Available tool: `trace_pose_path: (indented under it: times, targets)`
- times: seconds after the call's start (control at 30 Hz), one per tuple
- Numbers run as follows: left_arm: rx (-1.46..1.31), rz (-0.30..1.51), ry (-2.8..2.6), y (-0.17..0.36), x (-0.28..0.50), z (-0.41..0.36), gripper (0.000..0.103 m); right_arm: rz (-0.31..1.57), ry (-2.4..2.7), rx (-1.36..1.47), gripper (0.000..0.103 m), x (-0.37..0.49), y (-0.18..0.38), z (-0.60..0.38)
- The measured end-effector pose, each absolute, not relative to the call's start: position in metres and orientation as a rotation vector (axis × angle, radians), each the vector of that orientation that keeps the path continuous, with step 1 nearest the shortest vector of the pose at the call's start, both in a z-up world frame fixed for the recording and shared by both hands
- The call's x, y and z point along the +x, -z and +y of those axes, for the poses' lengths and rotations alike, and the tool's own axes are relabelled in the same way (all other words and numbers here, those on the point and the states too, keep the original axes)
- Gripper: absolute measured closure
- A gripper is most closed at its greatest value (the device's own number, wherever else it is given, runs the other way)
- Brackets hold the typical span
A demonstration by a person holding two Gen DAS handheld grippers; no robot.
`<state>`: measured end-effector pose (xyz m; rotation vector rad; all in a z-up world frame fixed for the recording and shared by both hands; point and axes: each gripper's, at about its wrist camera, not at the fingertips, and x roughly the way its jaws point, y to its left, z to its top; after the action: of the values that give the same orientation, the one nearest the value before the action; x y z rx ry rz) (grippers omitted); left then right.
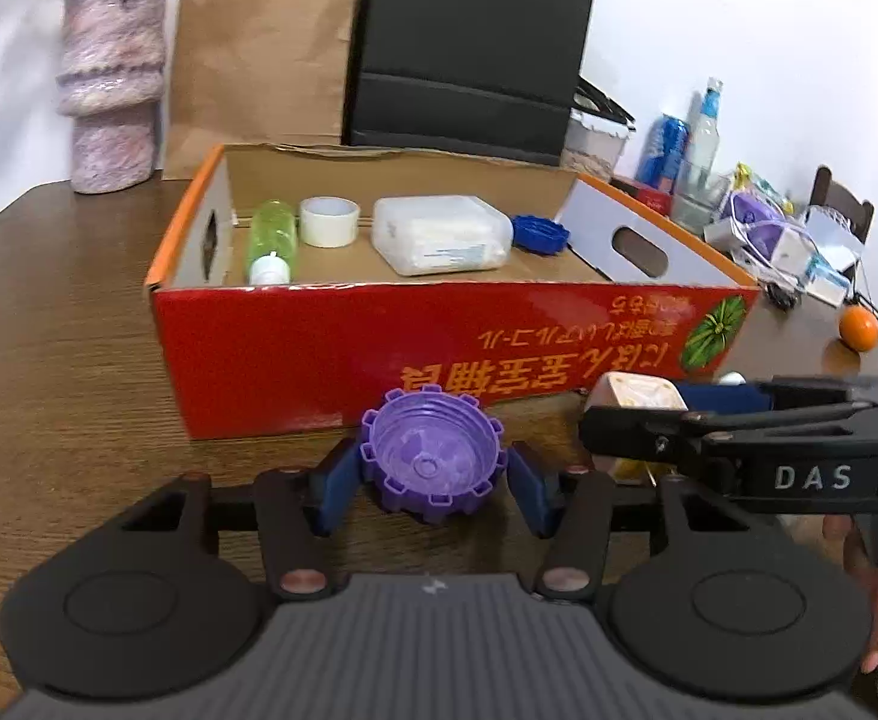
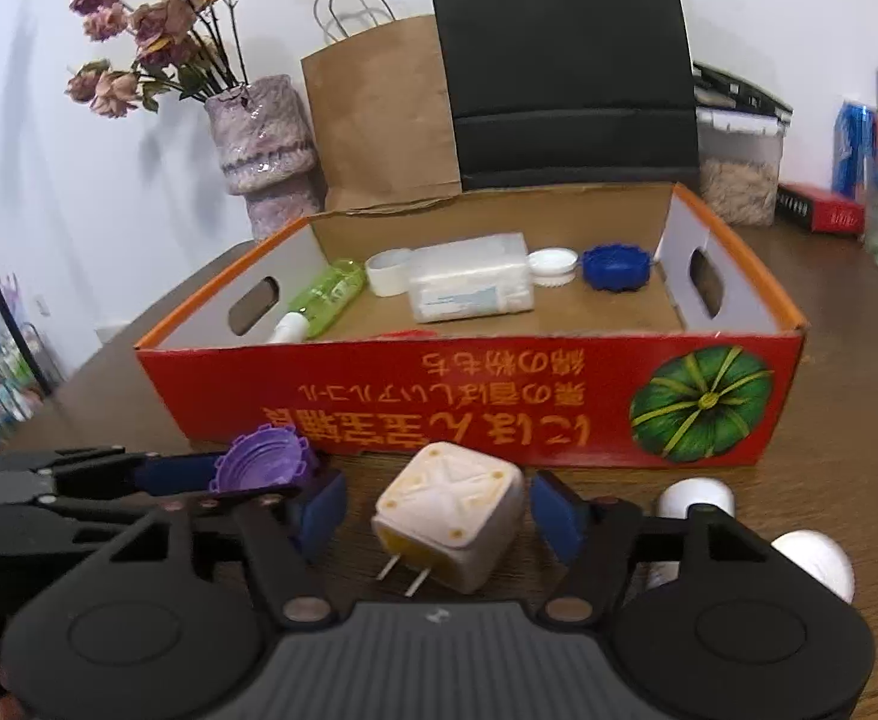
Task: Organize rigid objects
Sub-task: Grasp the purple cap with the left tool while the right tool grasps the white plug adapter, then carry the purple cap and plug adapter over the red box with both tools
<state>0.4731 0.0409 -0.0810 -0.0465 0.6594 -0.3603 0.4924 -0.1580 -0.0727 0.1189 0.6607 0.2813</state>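
While the left hand-held gripper point(image 1: 432, 483) sits low over the front of the wooden counter point(image 1: 66, 324), its blue pads point(image 1: 336, 489) press the two sides of a purple ribbed cap point(image 1: 432, 456), which lies open side up just in front of the red cardboard box point(image 1: 378, 348); the jaws are clamped on that cap. Inside the box, along its far wall from the left end, lie a green bottle point(image 1: 270, 240) on its side, a roll of white tape point(image 1: 329, 221), a clear plastic case point(image 1: 442, 234) and a blue cap point(image 1: 539, 234) near the right end; the right wrist view also shows a small white lid point(image 2: 553, 267) between the case and the blue cap. Behind the box stand a mottled pink vase point(image 1: 111, 84), a brown paper bag point(image 1: 258, 54) and a black bag point(image 1: 469, 48). To the right of the purple cap, the right hand-held gripper point(image 2: 439, 510) straddles a cream plug adapter point(image 2: 451, 507) that rests on the counter by the box's front wall, prongs toward the camera; a gap shows on each side between the adapter and the blue pads point(image 2: 559, 510), so these jaws stand open around it, not gripping. Two white rounded objects point(image 2: 697, 495) lie on the counter further right.
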Motion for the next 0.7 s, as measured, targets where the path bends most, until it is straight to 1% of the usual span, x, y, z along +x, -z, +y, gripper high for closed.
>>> trace_pose_path:
  times: [0.13,0.3,0.43,0.57,0.7]
  targets:
    - [-0.022,0.635,0.295,0.076,0.455,0.041,0.049,0.653,-0.268,0.099,0.049,0.487,0.073,-0.156]
    - [-0.07,0.566,0.231,0.058,0.389,0.05,0.049,0.597,-0.304,0.055,0.049,0.449,0.061,-0.149]
    - [-0.11,0.526,0.141,0.046,0.325,0.058,0.049,0.561,-0.337,0.006,0.05,0.401,0.054,-0.14]
    - [-0.107,0.44,0.053,0.031,0.253,0.065,0.049,0.516,-0.351,-0.01,0.05,0.335,0.048,-0.142]
    - [-0.153,0.442,0.081,0.022,0.2,0.081,0.049,0.487,-0.33,0.022,0.05,0.273,0.049,-0.153]
